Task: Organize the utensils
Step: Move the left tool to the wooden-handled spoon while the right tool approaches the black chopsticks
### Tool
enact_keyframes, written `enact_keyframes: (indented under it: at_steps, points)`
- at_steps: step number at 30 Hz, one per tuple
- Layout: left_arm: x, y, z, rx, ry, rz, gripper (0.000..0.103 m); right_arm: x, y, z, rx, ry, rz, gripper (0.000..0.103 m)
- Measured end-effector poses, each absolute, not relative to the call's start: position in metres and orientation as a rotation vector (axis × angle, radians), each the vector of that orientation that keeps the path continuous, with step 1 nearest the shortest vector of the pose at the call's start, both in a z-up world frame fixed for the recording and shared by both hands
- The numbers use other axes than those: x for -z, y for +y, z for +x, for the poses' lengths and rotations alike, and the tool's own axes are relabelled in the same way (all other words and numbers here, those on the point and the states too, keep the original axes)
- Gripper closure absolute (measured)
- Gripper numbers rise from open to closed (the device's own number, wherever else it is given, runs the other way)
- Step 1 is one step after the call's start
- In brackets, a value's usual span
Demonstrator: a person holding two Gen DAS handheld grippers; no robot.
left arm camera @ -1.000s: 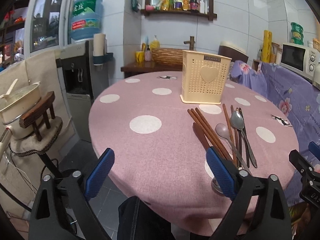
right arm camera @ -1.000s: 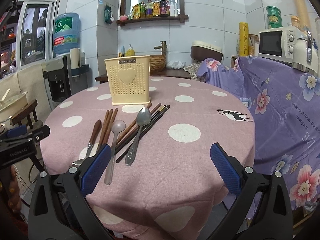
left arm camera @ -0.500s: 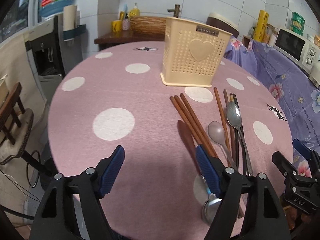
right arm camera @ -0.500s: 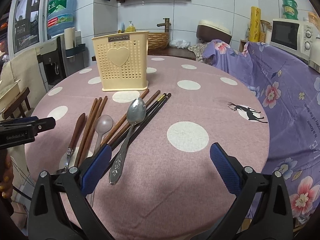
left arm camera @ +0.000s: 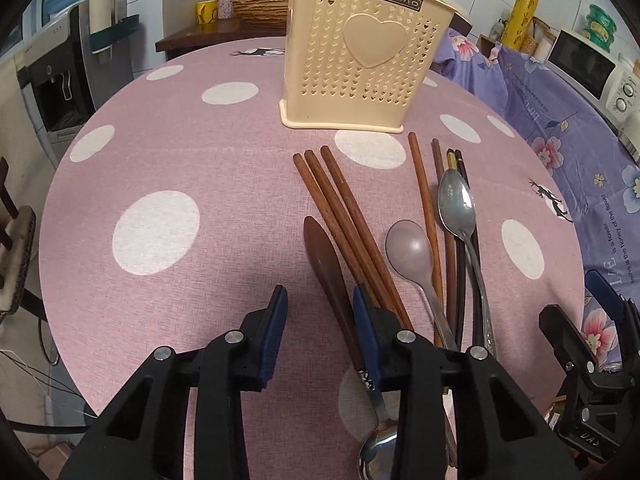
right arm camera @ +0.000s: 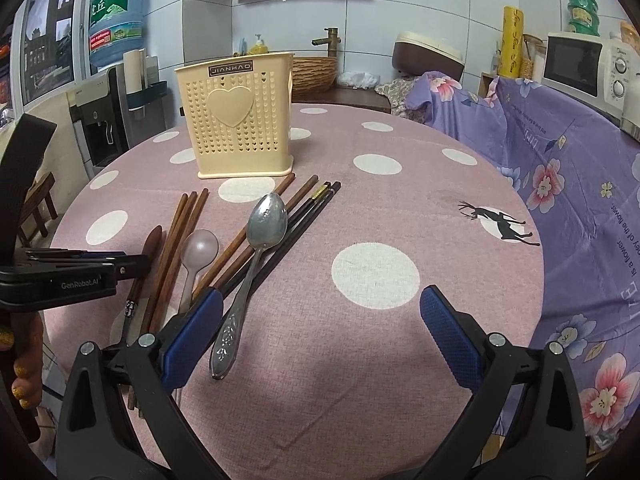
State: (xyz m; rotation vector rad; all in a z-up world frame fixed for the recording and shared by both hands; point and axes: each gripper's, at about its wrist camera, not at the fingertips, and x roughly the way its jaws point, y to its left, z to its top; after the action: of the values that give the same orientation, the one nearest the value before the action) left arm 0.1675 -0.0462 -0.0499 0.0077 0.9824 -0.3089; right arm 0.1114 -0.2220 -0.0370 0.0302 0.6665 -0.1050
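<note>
A cream perforated utensil holder (left arm camera: 360, 64) (right arm camera: 240, 128) stands upright on the pink dotted table. In front of it lie three brown chopsticks (left arm camera: 344, 216), a wooden-handled spoon (left arm camera: 328, 268), a pale plastic spoon (left arm camera: 410, 252), more chopsticks (left arm camera: 426, 204) and a steel spoon (left arm camera: 458, 208) (right arm camera: 264, 228). My left gripper (left arm camera: 320, 320) is open, low over the table, its fingers on either side of the wooden spoon handle without closing on it. My right gripper (right arm camera: 320, 332) is open wide and empty, just right of the steel spoon handle.
The round table (left arm camera: 160, 168) has its edge near at the front and left. A purple flowered cloth (right arm camera: 568, 160) covers furniture on the right, with a microwave (right arm camera: 580, 64) behind. A water dispenser (right arm camera: 108, 112) stands at the left.
My left gripper has moved forward and down over the utensils and its fingers have narrowed around the wooden spoon handle. My right gripper has moved slightly closer to the steel spoon.
</note>
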Motion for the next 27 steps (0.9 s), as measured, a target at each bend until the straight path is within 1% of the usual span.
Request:
enact_keyframes:
  at_steps: [4, 6, 8, 14, 16, 17, 19, 22, 27]
  points:
    - [0.050, -0.052, 0.171, 0.287, 0.983, 0.035, 0.071, 0.038, -0.222, 0.115, 0.109, 0.674, 0.027, 0.005]
    - [0.050, -0.055, 0.174, 0.267, 0.980, 0.056, 0.079, 0.038, -0.223, 0.118, 0.115, 0.682, 0.025, 0.005]
    - [0.050, -0.056, 0.176, 0.260, 0.979, 0.067, 0.083, 0.039, -0.225, 0.123, 0.118, 0.696, 0.035, 0.009]
    - [0.051, -0.054, 0.184, 0.268, 0.973, 0.088, 0.084, 0.044, -0.245, 0.160, 0.133, 0.787, 0.137, 0.024]
    - [0.051, -0.054, 0.188, 0.272, 0.975, 0.096, 0.085, 0.044, -0.251, 0.176, 0.122, 0.816, 0.177, 0.035]
    - [0.051, -0.054, 0.190, 0.273, 0.975, 0.099, 0.086, 0.044, -0.253, 0.187, 0.115, 0.833, 0.196, 0.037]
    - [0.051, -0.054, 0.193, 0.272, 0.977, 0.108, 0.087, 0.043, -0.256, 0.204, 0.111, 0.857, 0.222, 0.049]
    - [0.051, -0.052, 0.200, 0.280, 0.984, 0.106, 0.087, 0.043, -0.264, 0.231, 0.089, 0.893, 0.295, 0.057]
    - [0.052, -0.049, 0.205, 0.284, 0.989, 0.106, 0.087, 0.048, -0.261, 0.258, 0.108, 0.936, 0.290, 0.064]
